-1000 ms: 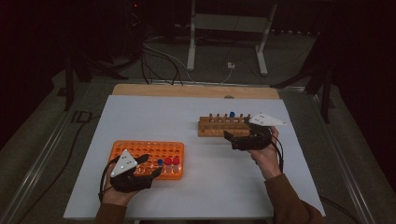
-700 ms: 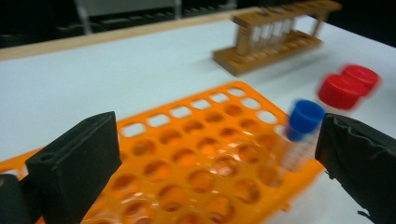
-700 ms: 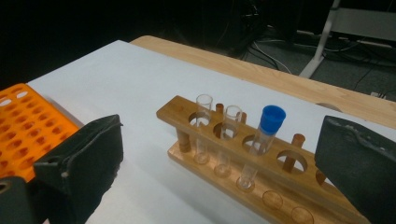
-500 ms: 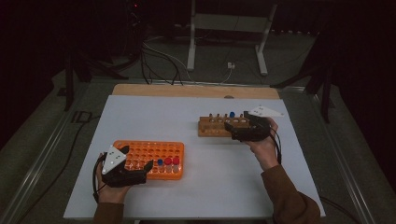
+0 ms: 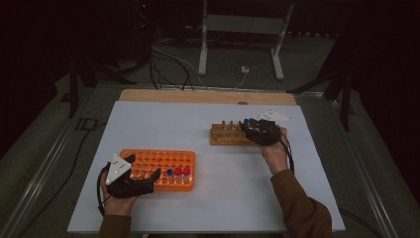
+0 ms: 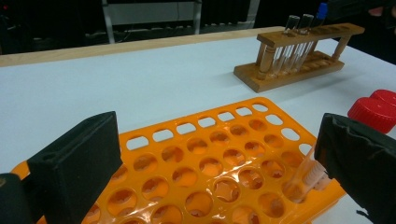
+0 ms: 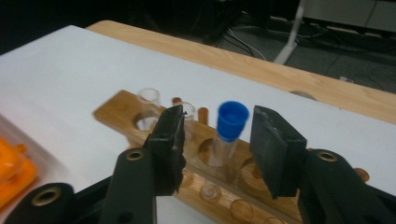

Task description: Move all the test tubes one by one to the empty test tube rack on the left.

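With our right gripper (image 7: 215,140) closing, jaws not yet touching the blue-capped tube (image 7: 227,135), we judge the tube light, slippery and fragile, best gripped just beneath its cap.

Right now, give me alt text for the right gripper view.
The right tongs straddle a blue-capped tube standing in the wooden rack, jaws just closing but not yet touching it. Two uncapped tubes stand farther along.
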Available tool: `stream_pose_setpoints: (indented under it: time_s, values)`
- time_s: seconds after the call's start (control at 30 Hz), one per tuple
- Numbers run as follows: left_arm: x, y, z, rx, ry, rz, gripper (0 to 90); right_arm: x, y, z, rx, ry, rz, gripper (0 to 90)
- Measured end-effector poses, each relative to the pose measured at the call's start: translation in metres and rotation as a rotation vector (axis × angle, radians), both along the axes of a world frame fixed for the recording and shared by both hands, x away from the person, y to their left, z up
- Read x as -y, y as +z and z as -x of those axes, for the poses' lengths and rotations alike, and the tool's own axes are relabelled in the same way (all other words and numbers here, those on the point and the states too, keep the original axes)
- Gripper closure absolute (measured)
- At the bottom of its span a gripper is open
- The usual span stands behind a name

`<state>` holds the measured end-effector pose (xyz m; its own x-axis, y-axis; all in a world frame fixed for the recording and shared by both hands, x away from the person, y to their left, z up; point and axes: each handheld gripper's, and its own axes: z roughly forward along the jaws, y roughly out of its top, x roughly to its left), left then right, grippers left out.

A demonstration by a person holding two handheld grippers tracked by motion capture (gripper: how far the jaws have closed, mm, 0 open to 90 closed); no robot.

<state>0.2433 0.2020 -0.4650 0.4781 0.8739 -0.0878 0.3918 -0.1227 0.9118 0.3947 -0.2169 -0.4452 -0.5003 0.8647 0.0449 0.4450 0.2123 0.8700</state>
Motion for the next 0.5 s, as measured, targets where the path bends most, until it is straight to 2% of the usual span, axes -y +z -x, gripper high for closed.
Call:
stream_pose_setpoints:
  time_s: [0.2,0.33,0.43,0.5]
  values:
    - [0.001,-0.001,0.000,-0.001,-0.003,-0.003,1.1,-0.001,-0.008,-0.010,-0.029,-0.018,-0.011,63.4]
    - [0.002,-0.001,0.000,-0.003,-0.003,-0.006,1.2,-0.003,-0.015,-0.014,-0.056,-0.010,-0.026,69.9]
    - [0.002,-0.001,0.000,-0.006,-0.006,-0.006,1.1,-0.005,-0.017,-0.015,-0.053,-0.012,-0.012,75.3]
    - [0.002,-0.001,0.000,-0.005,-0.004,-0.008,1.2,-0.006,-0.017,-0.015,-0.052,-0.017,-0.013,75.7]
